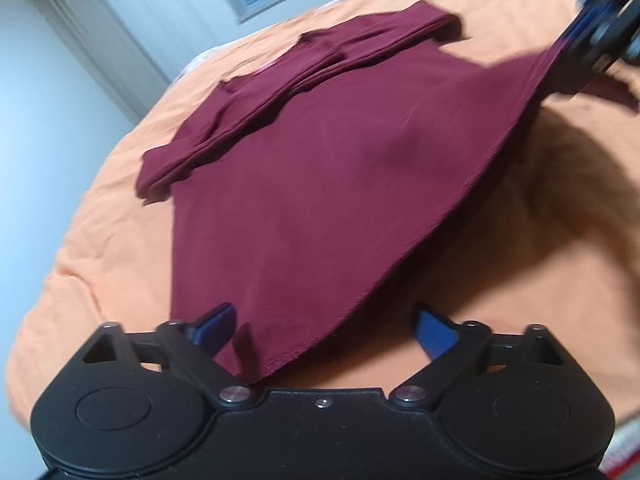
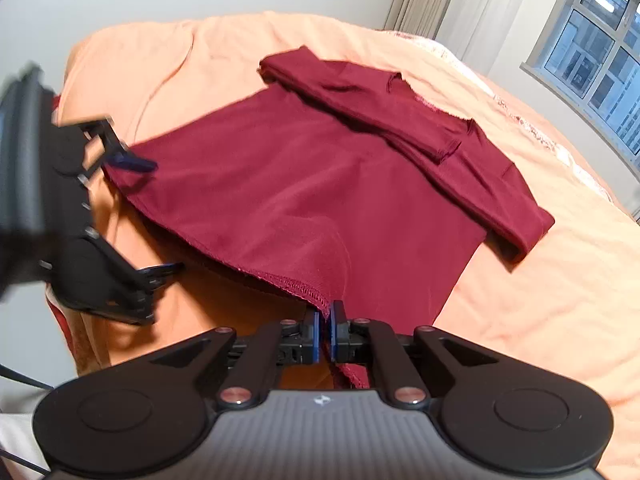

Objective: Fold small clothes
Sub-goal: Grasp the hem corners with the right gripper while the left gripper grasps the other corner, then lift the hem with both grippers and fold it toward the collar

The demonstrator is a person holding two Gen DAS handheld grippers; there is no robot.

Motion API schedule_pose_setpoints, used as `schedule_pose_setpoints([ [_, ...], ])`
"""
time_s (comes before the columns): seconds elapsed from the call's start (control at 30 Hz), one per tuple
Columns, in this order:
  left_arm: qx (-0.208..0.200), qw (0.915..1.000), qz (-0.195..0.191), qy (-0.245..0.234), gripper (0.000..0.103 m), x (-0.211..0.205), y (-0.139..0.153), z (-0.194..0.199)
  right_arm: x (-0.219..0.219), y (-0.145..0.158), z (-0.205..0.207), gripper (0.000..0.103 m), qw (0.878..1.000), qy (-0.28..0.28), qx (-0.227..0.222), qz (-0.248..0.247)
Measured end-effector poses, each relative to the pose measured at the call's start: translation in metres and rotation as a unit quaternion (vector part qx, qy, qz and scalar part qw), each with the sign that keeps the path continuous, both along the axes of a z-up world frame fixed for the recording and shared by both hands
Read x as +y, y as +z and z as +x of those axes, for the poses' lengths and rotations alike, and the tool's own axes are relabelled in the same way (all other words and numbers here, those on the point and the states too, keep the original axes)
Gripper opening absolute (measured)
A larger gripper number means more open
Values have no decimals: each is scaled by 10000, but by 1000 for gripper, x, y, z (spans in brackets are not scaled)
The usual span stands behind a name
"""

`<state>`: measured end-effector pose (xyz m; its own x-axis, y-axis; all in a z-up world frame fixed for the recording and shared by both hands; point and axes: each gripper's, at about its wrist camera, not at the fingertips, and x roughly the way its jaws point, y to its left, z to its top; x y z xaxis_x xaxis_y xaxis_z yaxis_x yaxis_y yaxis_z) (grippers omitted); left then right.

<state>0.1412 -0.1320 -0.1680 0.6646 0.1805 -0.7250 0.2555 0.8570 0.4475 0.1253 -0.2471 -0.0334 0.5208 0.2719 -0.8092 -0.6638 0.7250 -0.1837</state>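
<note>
Motion blur smears the left hand-held gripper in the right wrist view

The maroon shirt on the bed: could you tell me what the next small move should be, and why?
Probably close the left hand-held gripper on the hem corner lying between its open fingers. The right hand-held gripper is already shut on the other hem corner of the maroon shirt, lifting it off the orange bedsheet, so both corners could then fold together.

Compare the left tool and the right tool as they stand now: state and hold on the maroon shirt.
The left tool is open, fingers wide apart; the right tool is shut. The right one pinches the hem of the maroon shirt; the left one only straddles a hem corner, gripping nothing. Both are black with blue pads and sit at the shirt's lifted hem, over the orange bedsheet.
</note>
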Motion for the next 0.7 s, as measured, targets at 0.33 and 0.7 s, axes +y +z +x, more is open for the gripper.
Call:
schedule_pose_setpoints([
  [0.33, -336, 9972, 538, 407, 44, 30, 4, -1, 2, 10, -11, 6, 9996, 154, -195, -108],
  [0.7, -637, 9971, -57, 403, 3, 57, 40, -18, 11, 3, -33, 5, 9951, 595, -444, -656],
])
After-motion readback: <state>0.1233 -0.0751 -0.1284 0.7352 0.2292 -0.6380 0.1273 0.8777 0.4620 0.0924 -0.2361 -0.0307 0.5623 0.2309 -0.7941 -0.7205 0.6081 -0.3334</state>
